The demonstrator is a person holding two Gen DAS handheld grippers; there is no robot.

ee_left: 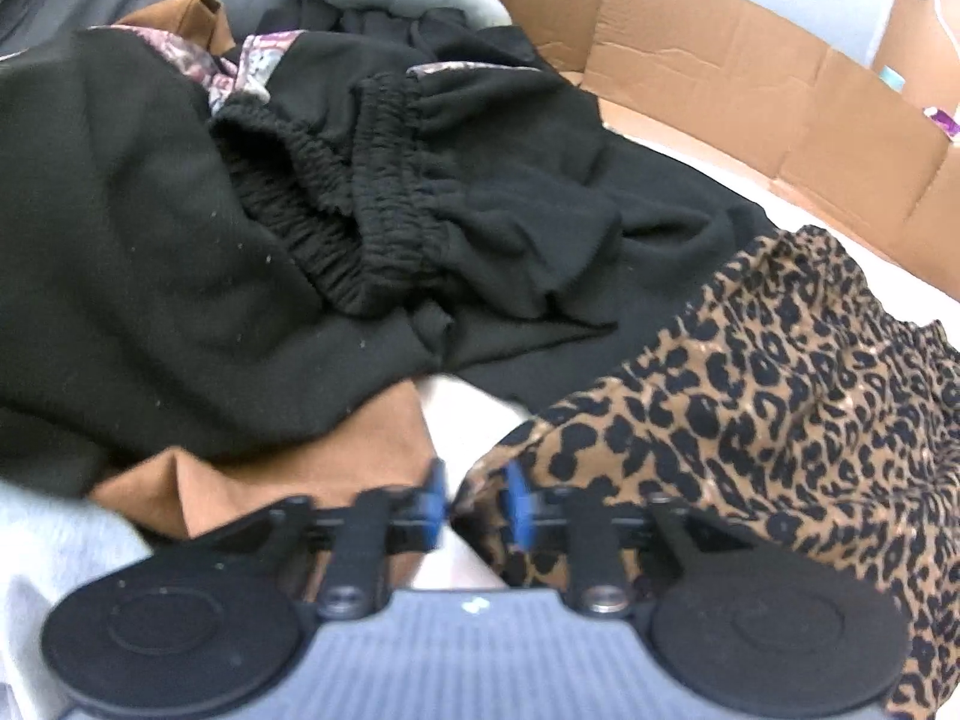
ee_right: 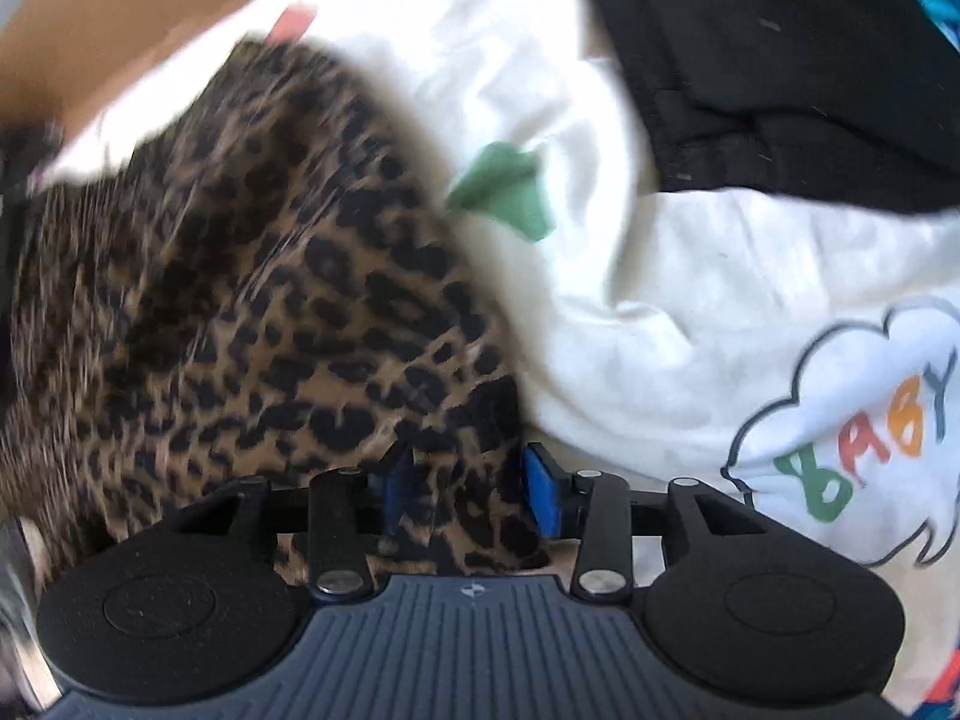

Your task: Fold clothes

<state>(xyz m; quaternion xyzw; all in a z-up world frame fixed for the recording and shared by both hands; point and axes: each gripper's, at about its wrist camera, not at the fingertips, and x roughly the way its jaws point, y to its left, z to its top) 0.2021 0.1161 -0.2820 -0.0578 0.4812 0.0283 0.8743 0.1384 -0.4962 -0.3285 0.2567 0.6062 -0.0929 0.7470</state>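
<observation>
A leopard-print garment [ee_left: 780,390] lies crumpled on the right in the left wrist view. Its near edge reaches in between the blue pads of my left gripper [ee_left: 475,504], whose jaws stand apart without pressing on it. In the right wrist view the same leopard-print garment [ee_right: 240,300] fills the left half, blurred. A fold of it lies loose between the blue pads of my right gripper [ee_right: 469,489], which is open. A heap of black clothes with a gathered elastic waistband [ee_left: 360,228] lies beyond the left gripper.
A brown garment [ee_left: 300,468] and a grey cloth [ee_left: 48,540] lie at the near left. Cardboard flaps [ee_left: 750,78] line the far right. A white sheet with a coloured "BABY" print [ee_right: 660,312] covers the surface, with black clothes [ee_right: 780,60] at its far end.
</observation>
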